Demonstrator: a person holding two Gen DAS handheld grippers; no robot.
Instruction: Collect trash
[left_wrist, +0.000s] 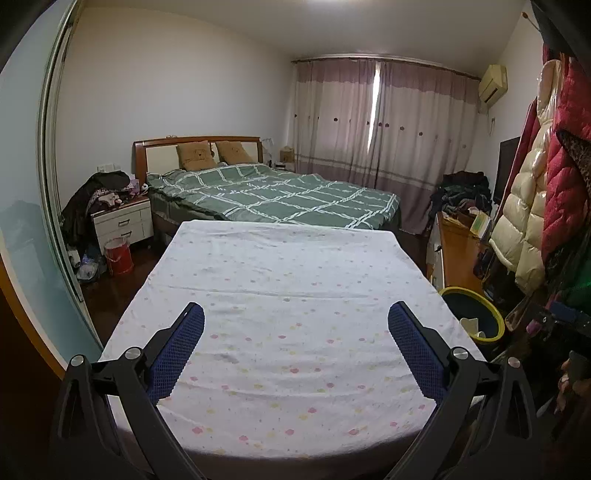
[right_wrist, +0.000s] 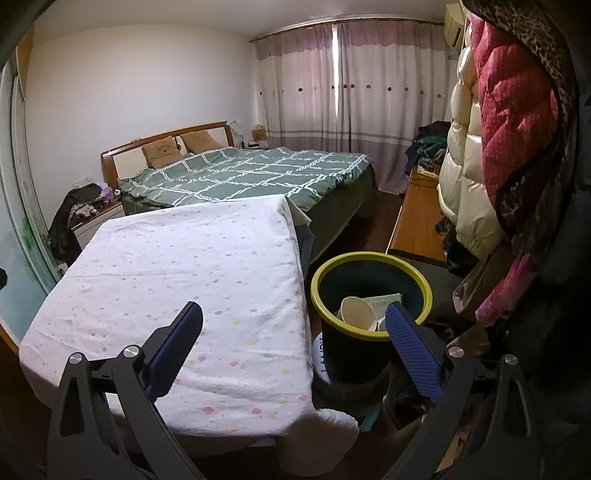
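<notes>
Both claws, the left claw (left_wrist: 295, 325) and right claw (right_wrist: 294, 325), hover spread apart and empty over a cloth-covered desk (left_wrist: 288, 280) that looks bare. The trash, a paper cup (right_wrist: 356, 312) and a carton (right_wrist: 384, 301), sits in the bin (right_wrist: 371, 258) just beside the desk, so collecting seems finished.

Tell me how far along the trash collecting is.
Looks nearly finished: white paper cups and a printed carton lie in the dark yellow-rimmed bin. The flower-print white tablecloth shows no litter. Left gripper and right gripper are open, holding nothing.
</notes>
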